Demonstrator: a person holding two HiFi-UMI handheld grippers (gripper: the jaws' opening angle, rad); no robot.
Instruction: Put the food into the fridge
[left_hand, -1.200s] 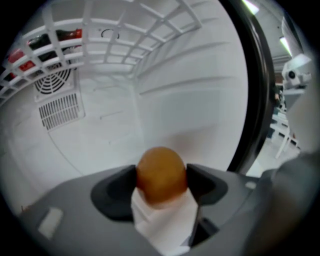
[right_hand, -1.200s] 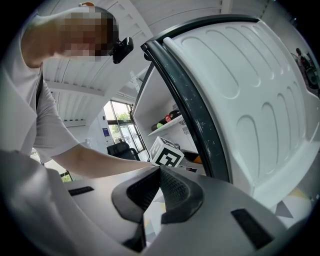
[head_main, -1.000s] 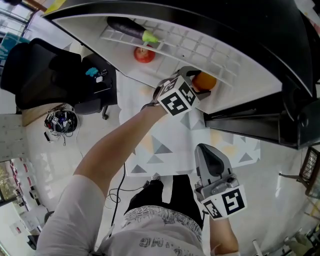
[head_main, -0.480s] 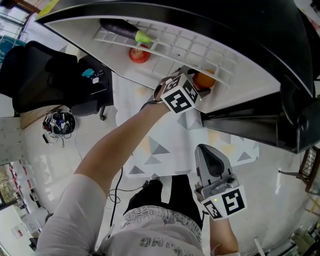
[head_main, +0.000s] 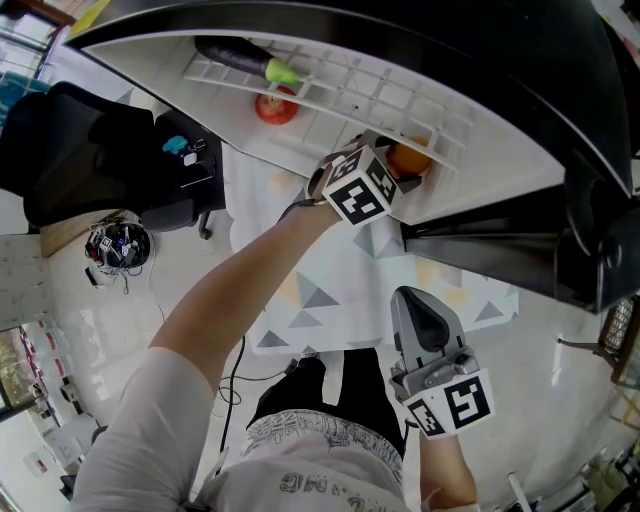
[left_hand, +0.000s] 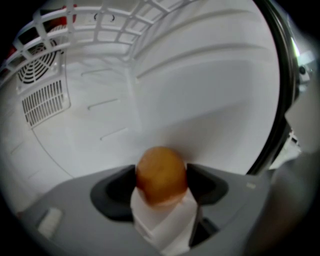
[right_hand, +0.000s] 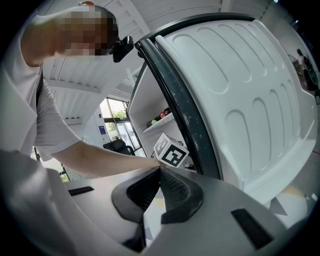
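My left gripper (head_main: 398, 168) reaches into the open fridge and is shut on an orange (head_main: 409, 158), just below the white wire shelf (head_main: 352, 92). In the left gripper view the orange (left_hand: 161, 174) sits squeezed between the dark pads above a white part of the gripper, with the fridge's white inner wall (left_hand: 200, 85) beyond it. A dark eggplant (head_main: 238, 57) with a green stem lies on the shelf and a red fruit (head_main: 277, 106) shows beneath it. My right gripper (head_main: 416, 308) hangs low by my body, shut and empty, also in its own view (right_hand: 159, 176).
The fridge door (right_hand: 240, 100) stands open at the right, its dark edge (head_main: 500, 250) close to the right gripper. A black office chair (head_main: 90, 140) and a bin of cables (head_main: 118, 243) stand at the left. A patterned mat (head_main: 330, 290) covers the floor before the fridge.
The left gripper has crept slightly deeper toward the fridge with the orange still in it. The right gripper has stayed where it was.
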